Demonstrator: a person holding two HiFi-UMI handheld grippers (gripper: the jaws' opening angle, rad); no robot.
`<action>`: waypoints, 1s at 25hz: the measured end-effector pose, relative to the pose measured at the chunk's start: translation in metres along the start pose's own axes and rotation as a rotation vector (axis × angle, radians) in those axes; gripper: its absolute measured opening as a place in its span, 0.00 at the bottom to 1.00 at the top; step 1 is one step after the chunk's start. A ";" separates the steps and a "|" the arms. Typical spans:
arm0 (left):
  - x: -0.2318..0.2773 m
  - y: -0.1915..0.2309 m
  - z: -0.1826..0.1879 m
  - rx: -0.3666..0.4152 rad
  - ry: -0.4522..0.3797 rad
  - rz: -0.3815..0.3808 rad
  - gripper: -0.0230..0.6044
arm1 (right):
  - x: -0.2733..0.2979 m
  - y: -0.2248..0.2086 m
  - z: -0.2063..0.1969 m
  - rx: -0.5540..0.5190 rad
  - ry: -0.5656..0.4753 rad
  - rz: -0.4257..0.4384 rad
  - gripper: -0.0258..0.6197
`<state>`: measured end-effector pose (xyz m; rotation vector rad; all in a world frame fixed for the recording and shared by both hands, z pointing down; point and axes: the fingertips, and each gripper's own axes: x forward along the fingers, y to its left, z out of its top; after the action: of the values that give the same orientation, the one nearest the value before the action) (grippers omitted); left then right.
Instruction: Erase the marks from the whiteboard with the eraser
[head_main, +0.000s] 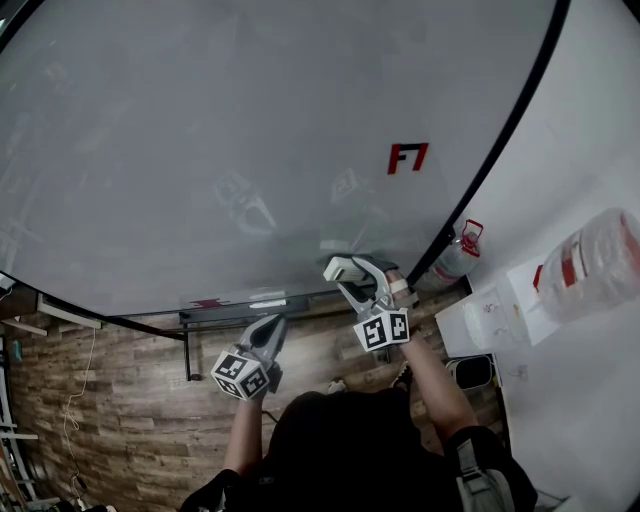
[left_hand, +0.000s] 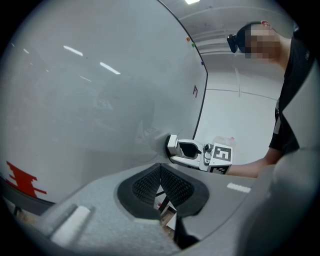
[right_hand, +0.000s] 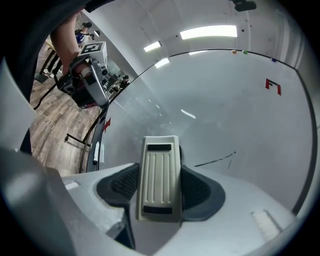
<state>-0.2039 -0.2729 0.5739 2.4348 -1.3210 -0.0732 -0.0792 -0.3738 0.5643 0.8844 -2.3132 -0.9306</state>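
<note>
Right gripper (head_main: 350, 272) is clamped on the eraser (right_hand: 160, 176), a pale ribbed block sitting upright between the jaws. It's up against the lower right part of the whiteboard (head_main: 250, 120). It looks like it's touching the surface, though I can't be totally sure from these angles. A thin black line (right_hand: 215, 160) sits just right of it, and a red mark (head_main: 407, 158) is higher up. Left gripper (head_main: 272, 326) is squeezed closed on nothing, low by the board's bottom edge, over the wooden floor (head_main: 120, 400).
</note>
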 end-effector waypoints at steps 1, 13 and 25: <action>0.000 0.000 0.000 0.000 -0.001 -0.001 0.05 | 0.000 -0.001 0.000 -0.007 0.003 -0.005 0.44; 0.011 -0.013 0.004 0.010 -0.003 -0.046 0.05 | -0.032 -0.072 0.008 -0.022 0.013 -0.179 0.44; 0.010 -0.018 0.000 0.010 0.002 -0.065 0.05 | -0.073 -0.146 0.006 0.088 0.013 -0.380 0.44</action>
<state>-0.1836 -0.2724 0.5690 2.4854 -1.2438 -0.0814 0.0219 -0.4005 0.4388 1.3968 -2.2292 -0.9724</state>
